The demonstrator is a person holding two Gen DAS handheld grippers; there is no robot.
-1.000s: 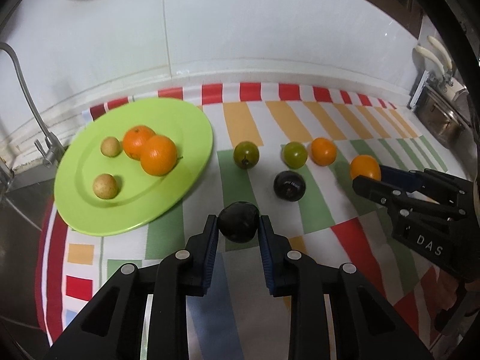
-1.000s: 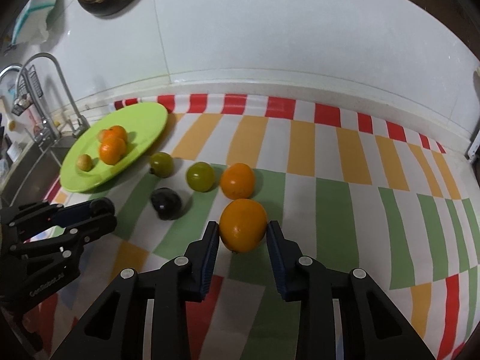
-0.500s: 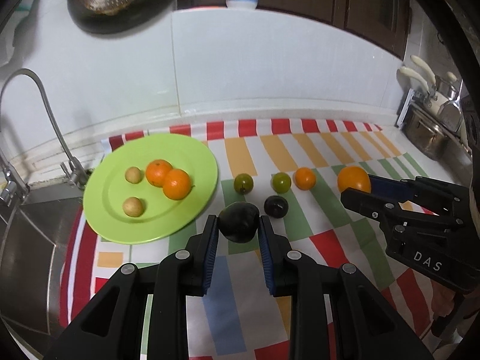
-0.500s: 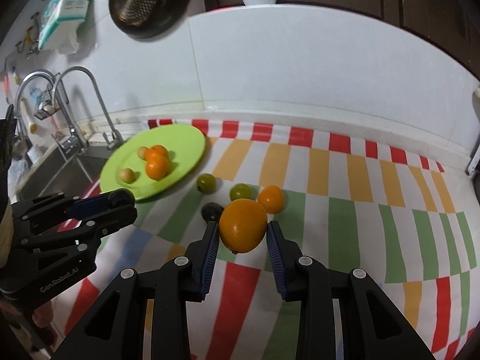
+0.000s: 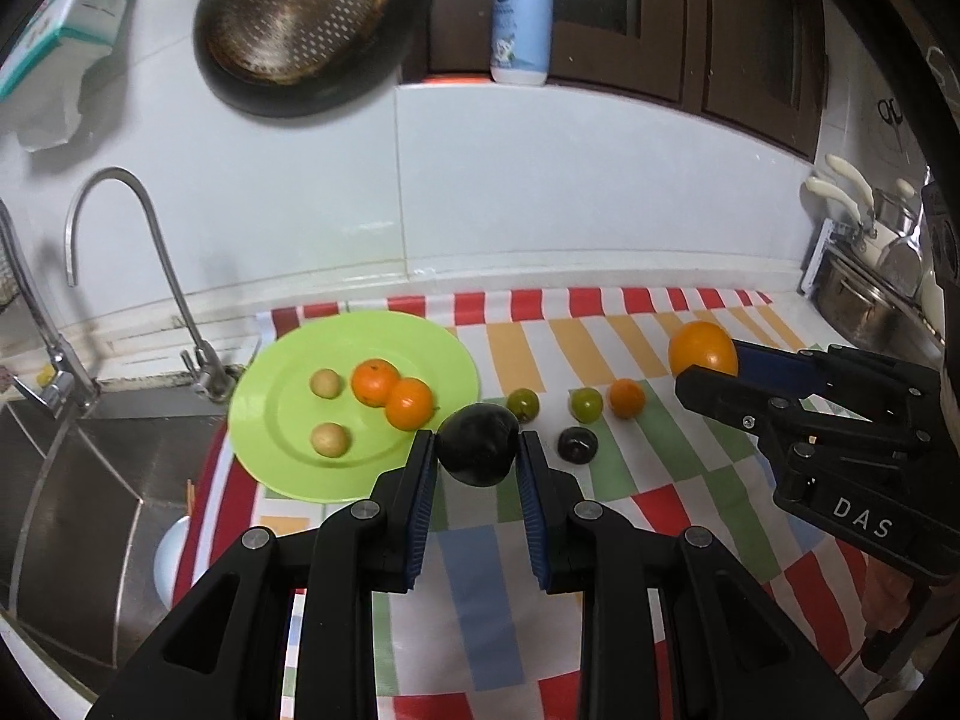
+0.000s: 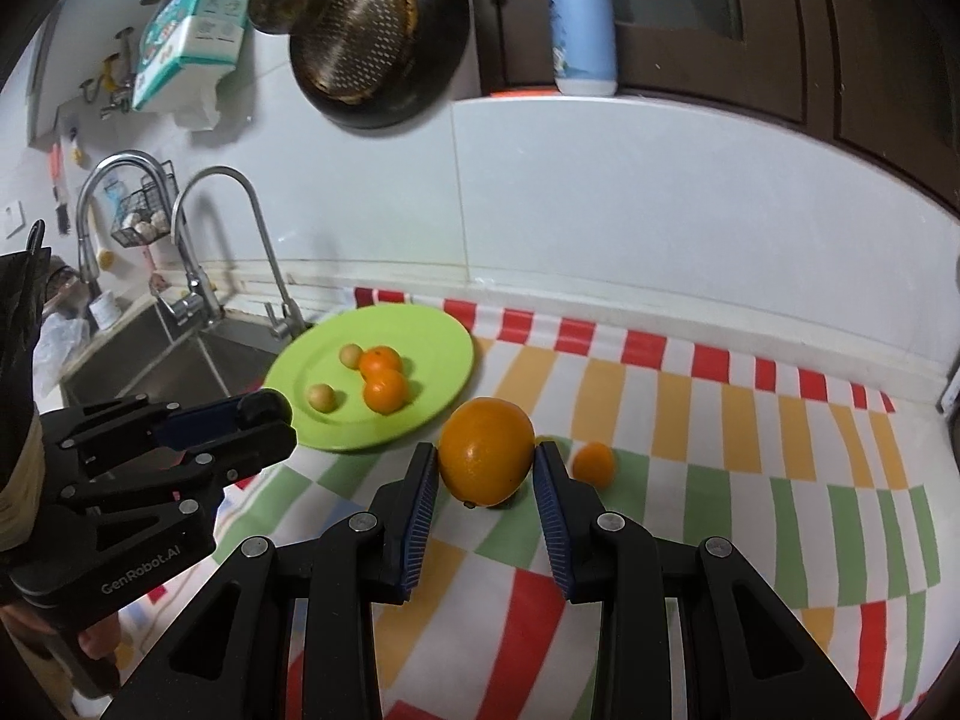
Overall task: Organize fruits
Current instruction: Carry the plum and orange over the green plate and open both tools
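Left gripper [image 5: 477,456]: fingers clamped on a dark plum [image 5: 478,445], pads pressing its two sides at the widest part; the fruit hangs clear of the cloth, in front of the green plate [image 5: 282,462].
Right gripper [image 6: 485,471]: fingers clamped on a large orange [image 6: 486,459], held at its middle, off the counter, just right of the plate's near edge.
Plate contents: two small oranges [image 5: 393,393] touching each other, and two small pale round fruits [image 5: 328,411], all lying left of centre.
Still on the striped cloth [image 5: 600,330]: two green fruits [image 5: 555,403], one small orange [image 5: 626,398], one dark plum [image 5: 577,443], loosely in a row to the right of the plate.
Plum handling (judged): light, smooth-skinned, probably soft; a hard squeeze would likely bruise it, and it could slip if held off its widest part.
Orange handling (judged): heavier, firm, its dimpled rind offers grip; round, so it will roll once set down.
Where to hold: across the widest part, pads opposite each other, as both grips now stand.
Setting down (judged): the open right half of the plate, low and gently, away from the rim.
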